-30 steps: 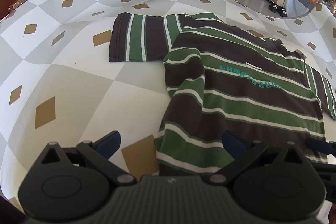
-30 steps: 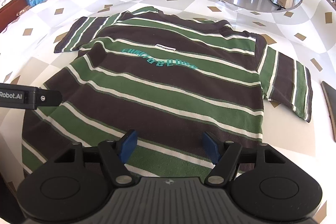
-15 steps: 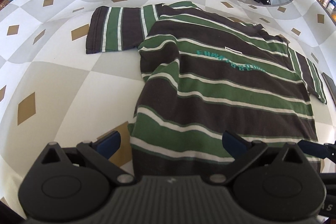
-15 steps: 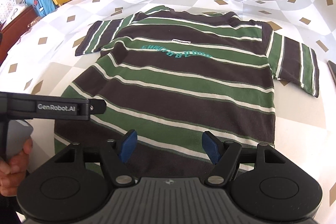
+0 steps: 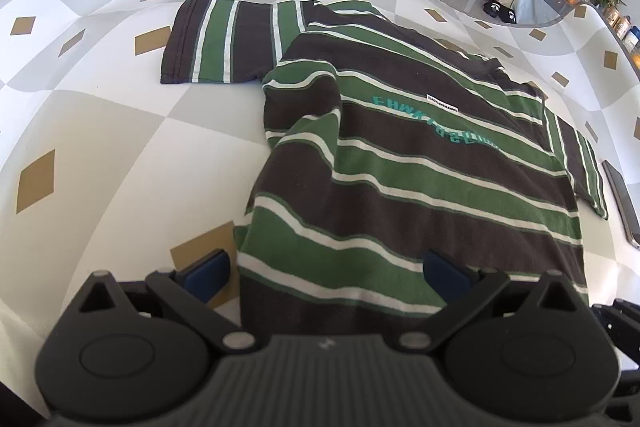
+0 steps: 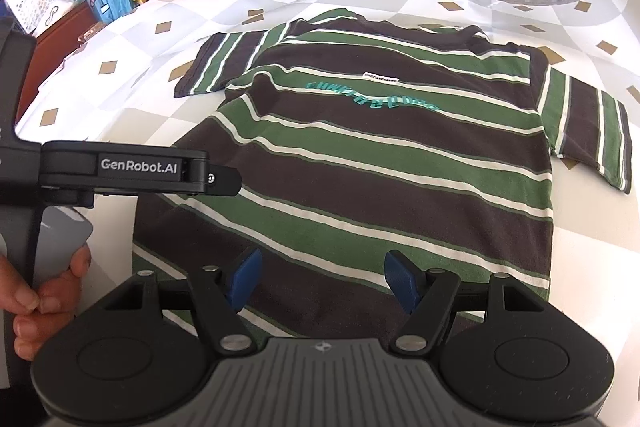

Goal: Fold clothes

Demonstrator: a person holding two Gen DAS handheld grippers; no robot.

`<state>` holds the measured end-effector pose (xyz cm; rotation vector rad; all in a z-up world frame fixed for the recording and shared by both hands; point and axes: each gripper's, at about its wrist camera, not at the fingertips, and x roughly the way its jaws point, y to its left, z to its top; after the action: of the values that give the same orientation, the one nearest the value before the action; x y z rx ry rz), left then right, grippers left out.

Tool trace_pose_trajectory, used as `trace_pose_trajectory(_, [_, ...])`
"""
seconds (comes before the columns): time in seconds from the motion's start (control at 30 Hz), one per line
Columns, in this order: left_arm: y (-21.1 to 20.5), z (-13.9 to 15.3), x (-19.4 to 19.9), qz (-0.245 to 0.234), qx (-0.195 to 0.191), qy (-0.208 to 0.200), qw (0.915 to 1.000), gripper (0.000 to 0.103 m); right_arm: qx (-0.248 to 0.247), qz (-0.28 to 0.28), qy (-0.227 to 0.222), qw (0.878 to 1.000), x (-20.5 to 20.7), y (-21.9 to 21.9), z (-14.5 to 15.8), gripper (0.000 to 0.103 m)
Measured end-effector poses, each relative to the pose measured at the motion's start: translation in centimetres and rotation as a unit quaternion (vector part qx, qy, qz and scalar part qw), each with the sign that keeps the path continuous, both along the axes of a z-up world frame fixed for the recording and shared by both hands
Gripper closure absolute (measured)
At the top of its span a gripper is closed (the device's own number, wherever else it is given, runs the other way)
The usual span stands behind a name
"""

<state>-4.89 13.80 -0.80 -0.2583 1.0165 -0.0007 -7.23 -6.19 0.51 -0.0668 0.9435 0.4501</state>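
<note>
Lengthwise ahead, striped T-shirt (image 6: 384, 163), hem nearest, collar apparently farthest, sleeves sideways.

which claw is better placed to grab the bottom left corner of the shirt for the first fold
Left. The left claw is open and straddles the striped shirt at its near left hem corner; the right claw sits mid-hem.
</note>
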Motion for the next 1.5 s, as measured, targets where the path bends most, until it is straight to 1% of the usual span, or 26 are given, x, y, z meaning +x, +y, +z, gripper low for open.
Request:
trace_pose_trajectory(0.13, [0.6,0.6,0.1,0.018,0.01,-0.007,0.9998,0.0,0.015,0.024,-0.004,1.0,-0.6,0.5,0.1,0.036])
trace_pose_trajectory(0.23, [1.5,1.0,-0.2,0.044,0.011,-0.012,0.9989,0.0,0.032,0.049,-0.001,0.998,-1.1,1.2,0.1,0.036])
trace_pose_trajectory(0.33, [2.4,1.1,-0.5,0.07,0.014,-0.014,0.9974,0.0,0.038,0.081,-0.009,0.996,-1.7,2.2,0.1,0.036])
trace_pose_trajectory(0.43, [3.3,1.3,-0.8,0.092,0.014,-0.018,0.9954,0.0,0.033,0.111,-0.023,0.993,-2.5,3.5,-0.1,0.036])
trace_pose_trajectory(0.53, [4.1,1.5,-1.1,0.118,0.024,-0.024,0.9925,0.0,0.029,0.135,-0.039,0.99,-3.3,4.7,-0.4,0.036])
trace_pose_trajectory(0.77, [5.9,1.8,-1.9,0.166,0.056,-0.028,0.9842,0.0,0.022,0.163,-0.085,0.983,-4.3,7.1,-0.7,0.036])
trace_pose_trajectory(0.9, [6.9,2.0,-2.5,0.182,0.068,-0.033,0.9804,0.0,0.022,0.177,-0.107,0.978,-4.6,8.5,-0.6,0.036])
trace_pose_trajectory(1.1, [8.4,2.0,-3.2,0.194,0.066,-0.03,0.9783,0.0,-0.001,0.193,-0.12,0.974,-4.7,10.5,-1.3,0.036])
trace_pose_trajectory(1.33, [9.4,1.9,-4.2,0.202,0.061,-0.029,0.977,0.0,-0.047,0.211,-0.147,0.965,-5.1,12.4,-2.8,0.036])
trace_pose_trajectory(1.4, [9.6,2.0,-4.4,0.205,0.061,-0.03,0.9764,0.0,-0.074,0.209,-0.154,0.963,-5.2,12.8,-3.4,0.037])
trace_pose_trajectory(1.5, [9.8,2.0,-4.6,0.209,0.057,-0.03,0.9759,0.0,-0.08,0.205,-0.155,0.963,-4.9,12.7,-3.8,0.04])
